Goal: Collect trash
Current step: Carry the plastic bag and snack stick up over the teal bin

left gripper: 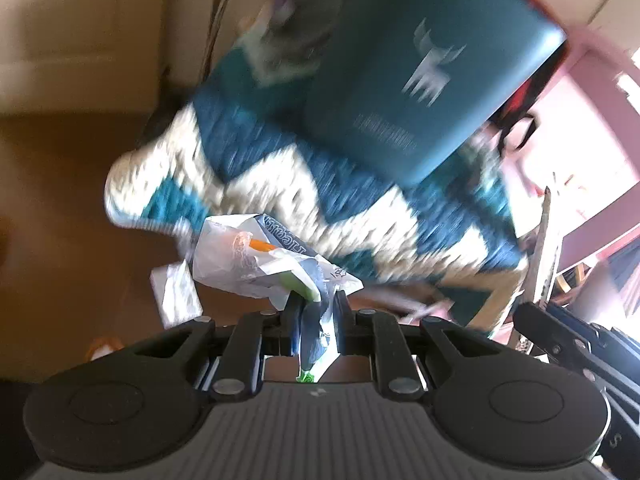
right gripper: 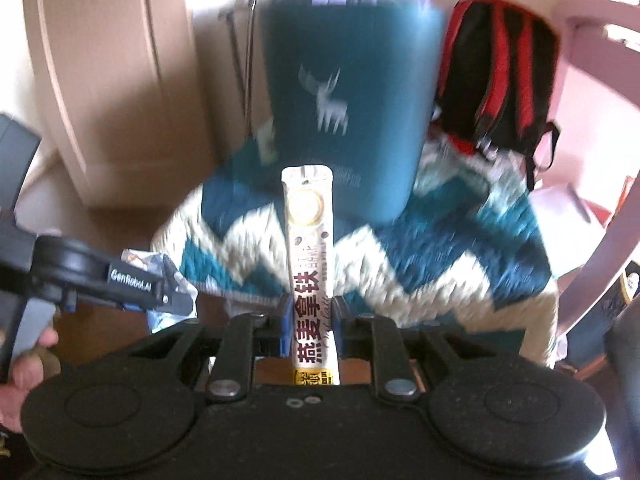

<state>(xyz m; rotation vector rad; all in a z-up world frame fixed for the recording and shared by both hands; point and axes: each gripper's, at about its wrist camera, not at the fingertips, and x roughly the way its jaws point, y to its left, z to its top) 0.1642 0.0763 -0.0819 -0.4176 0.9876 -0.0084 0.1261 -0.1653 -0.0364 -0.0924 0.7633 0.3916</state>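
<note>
Wrappers fill both hand-held grippers. Nearest in the left wrist view, the left hand-held gripper (left gripper: 317, 307) is closed on a crumpled white and grey plastic wrapper (left gripper: 256, 260) with orange and green patches, which bunches up beyond the fingertips and trails back between the jaws. In the right wrist view, the right hand-held gripper (right gripper: 309, 312) is clamped on a long white sachet with dark red Chinese characters (right gripper: 308, 248), which stands straight out past the fingers. At that view's left edge a person's hand (right gripper: 24, 364) carries the left gripper. Beyond both lies a blurred teal and cream zigzag-patterned blanket (right gripper: 420, 256) over a brown floor (left gripper: 60, 200). Farther back on the blanket stands a teal hard-shell suitcase with a white deer emblem (right gripper: 340, 92), and just right of it a red and black backpack (right gripper: 496, 68).
</note>
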